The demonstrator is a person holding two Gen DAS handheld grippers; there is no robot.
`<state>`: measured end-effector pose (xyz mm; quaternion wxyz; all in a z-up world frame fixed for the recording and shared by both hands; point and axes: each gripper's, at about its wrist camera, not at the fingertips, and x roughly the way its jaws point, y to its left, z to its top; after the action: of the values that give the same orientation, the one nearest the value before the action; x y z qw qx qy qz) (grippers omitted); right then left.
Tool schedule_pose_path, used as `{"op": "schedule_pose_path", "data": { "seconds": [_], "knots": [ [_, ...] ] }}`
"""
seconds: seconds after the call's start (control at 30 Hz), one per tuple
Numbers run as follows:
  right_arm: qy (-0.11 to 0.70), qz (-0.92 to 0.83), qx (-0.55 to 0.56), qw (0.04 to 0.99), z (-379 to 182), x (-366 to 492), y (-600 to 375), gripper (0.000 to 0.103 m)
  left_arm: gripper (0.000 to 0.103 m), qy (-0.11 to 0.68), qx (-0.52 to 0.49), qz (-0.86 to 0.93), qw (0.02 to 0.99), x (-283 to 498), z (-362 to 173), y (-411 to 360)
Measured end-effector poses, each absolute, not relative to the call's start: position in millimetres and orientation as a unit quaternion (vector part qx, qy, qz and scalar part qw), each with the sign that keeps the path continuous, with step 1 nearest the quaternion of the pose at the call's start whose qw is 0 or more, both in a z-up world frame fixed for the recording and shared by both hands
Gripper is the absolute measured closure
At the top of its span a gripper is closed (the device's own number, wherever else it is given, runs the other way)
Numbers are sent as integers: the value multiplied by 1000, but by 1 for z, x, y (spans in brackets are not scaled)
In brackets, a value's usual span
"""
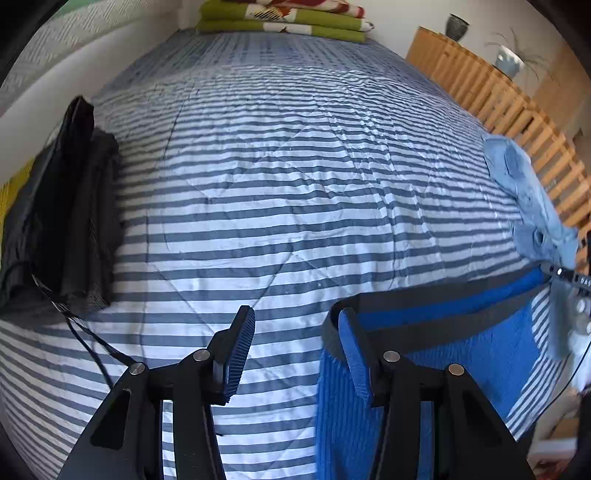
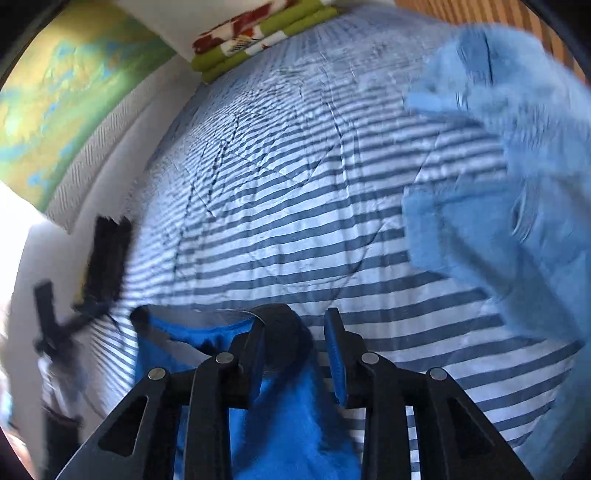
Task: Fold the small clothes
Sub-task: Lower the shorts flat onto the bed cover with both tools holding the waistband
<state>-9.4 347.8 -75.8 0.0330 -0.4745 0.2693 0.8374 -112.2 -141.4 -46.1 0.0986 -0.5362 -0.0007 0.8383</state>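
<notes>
Bright blue briefs [image 1: 461, 354] with a dark waistband [image 1: 424, 295] lie flat on the striped bed cover [image 1: 277, 184], near its front edge. My left gripper [image 1: 295, 354] stands open over the left end of the waistband. Its right finger rests above the blue cloth and its left finger above bare cover. In the right wrist view the same briefs [image 2: 288, 424] lie under my right gripper [image 2: 295, 354]. That gripper is open, with the waistband's right end and a strip of cover showing between the pads.
A crumpled light blue garment [image 1: 528, 192] [image 2: 498, 184] lies at the bed's right side. Folded black clothes [image 1: 74, 221] are stacked at the left edge. A folded green blanket [image 1: 284, 18] sits at the far end, and a wooden slatted rail [image 1: 498, 92] runs along the right.
</notes>
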Motion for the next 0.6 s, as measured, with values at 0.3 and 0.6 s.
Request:
{"op": "schedule_pose_path", "data": {
  "seconds": [0.3, 0.6],
  "knots": [
    [296, 827, -476, 35, -80, -4, 360, 72, 52, 58, -550, 828, 91, -88, -83, -131],
    [290, 843, -453, -27, -69, 9, 363, 72, 52, 111, -536, 829, 110, -95, -108, -101]
  ]
}}
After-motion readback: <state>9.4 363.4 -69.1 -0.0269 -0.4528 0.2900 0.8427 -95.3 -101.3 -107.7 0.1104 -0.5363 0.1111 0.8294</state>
